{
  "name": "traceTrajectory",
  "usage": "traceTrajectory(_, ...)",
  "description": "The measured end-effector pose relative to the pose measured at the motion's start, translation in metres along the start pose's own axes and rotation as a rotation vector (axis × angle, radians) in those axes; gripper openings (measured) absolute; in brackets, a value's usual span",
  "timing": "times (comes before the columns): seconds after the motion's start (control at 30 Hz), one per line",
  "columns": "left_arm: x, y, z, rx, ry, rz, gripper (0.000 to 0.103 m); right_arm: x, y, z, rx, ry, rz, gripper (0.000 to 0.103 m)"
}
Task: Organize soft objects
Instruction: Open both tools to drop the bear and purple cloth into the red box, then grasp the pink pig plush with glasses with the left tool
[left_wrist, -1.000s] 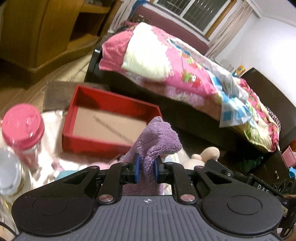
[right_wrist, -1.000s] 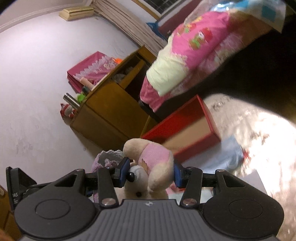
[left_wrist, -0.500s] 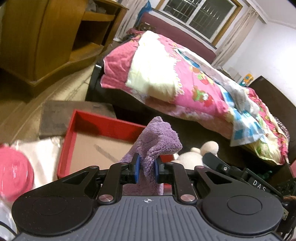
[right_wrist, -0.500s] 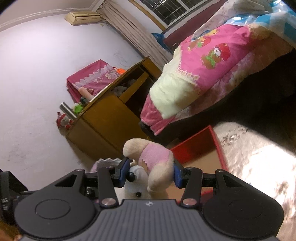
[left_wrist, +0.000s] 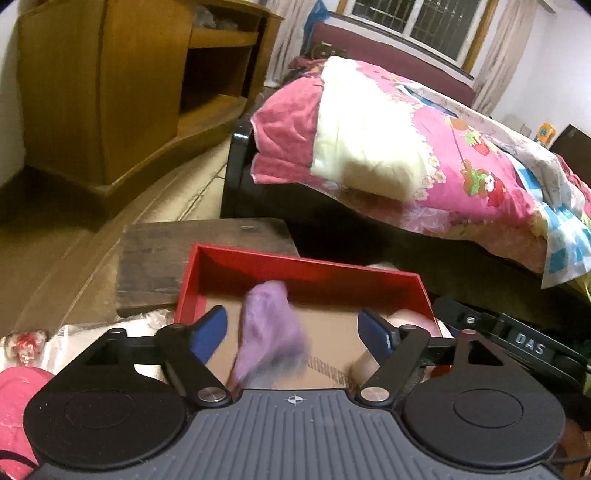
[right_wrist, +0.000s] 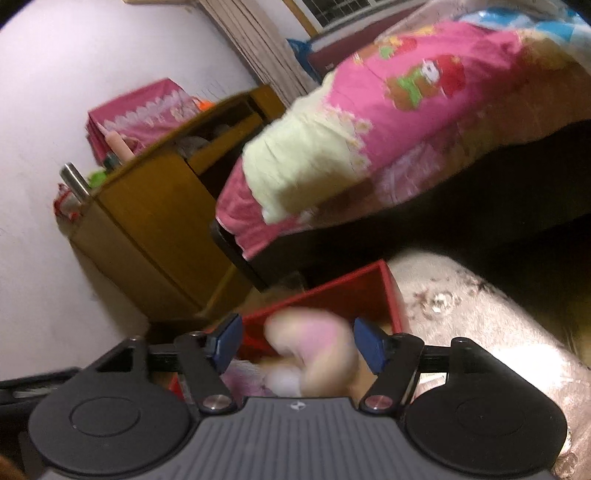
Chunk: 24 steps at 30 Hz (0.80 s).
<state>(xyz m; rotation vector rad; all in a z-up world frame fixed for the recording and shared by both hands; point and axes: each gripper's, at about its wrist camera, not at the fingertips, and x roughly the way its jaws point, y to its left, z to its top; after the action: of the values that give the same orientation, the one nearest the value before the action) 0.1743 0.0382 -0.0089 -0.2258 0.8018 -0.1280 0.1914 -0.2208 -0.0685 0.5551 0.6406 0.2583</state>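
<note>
My left gripper (left_wrist: 295, 332) is open above the red box (left_wrist: 258, 264). A blurred purple plush toy (left_wrist: 271, 332) is between its spread fingers, free of them, over the box's cardboard floor. My right gripper (right_wrist: 297, 345) is open too. A blurred cream and pink plush toy (right_wrist: 314, 347) is between its fingers, apart from both pads, over the same red box (right_wrist: 354, 291). A bit of the cream toy (left_wrist: 410, 321) shows at the box's right side in the left wrist view.
A bed with a pink blanket (left_wrist: 424, 147) stands behind the box. A wooden cabinet (left_wrist: 122, 92) is at the left, and a dark wooden board (left_wrist: 166, 258) lies by the box. A pink-lidded jar (left_wrist: 18, 406) is at the lower left. Pale cloth (right_wrist: 480, 314) covers the surface right of the box.
Both grippers moved forward over the red box and opened. The purple toy and the cream and pink toy left the fingers and are dropping into the box.
</note>
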Motion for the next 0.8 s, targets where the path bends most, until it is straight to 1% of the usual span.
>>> traceTrajectory(0.1,-0.004,0.002,-0.003,-0.013,0.011,-0.012,0.076,-0.001,-0.003,-0.002,0.021,0.008,-0.002,0.039)
traceTrajectory(0.17,-0.007,0.002,-0.006,-0.013,0.025,-0.022,0.076,-0.009,-0.002,-0.003,0.029,0.008,-0.003,0.039)
traceTrajectory(0.23,-0.012,0.003,-0.009,-0.009,0.033,-0.023,0.076,-0.018,0.002,-0.006,0.023,0.011,-0.001,0.04)
traceTrajectory(0.3,-0.018,0.005,-0.015,-0.004,0.041,-0.021,0.076,-0.028,0.007,-0.011,0.012,0.021,-0.009,0.044)
traceTrajectory(0.47,-0.037,0.013,-0.031,0.017,0.064,-0.034,0.077,-0.058,0.012,-0.037,-0.011,0.055,-0.022,0.049)
traceTrajectory(0.53,-0.043,0.014,-0.041,0.037,0.083,-0.055,0.077,-0.068,0.011,-0.049,-0.003,0.084,-0.024,0.05)
traceTrajectory(0.6,-0.048,0.013,-0.051,0.061,0.097,-0.056,0.078,-0.079,0.01,-0.061,0.002,0.107,-0.028,0.05)
traceTrajectory(0.8,-0.05,0.009,-0.078,0.121,0.164,-0.097,0.079,-0.114,0.007,-0.087,0.046,0.135,-0.031,0.05)
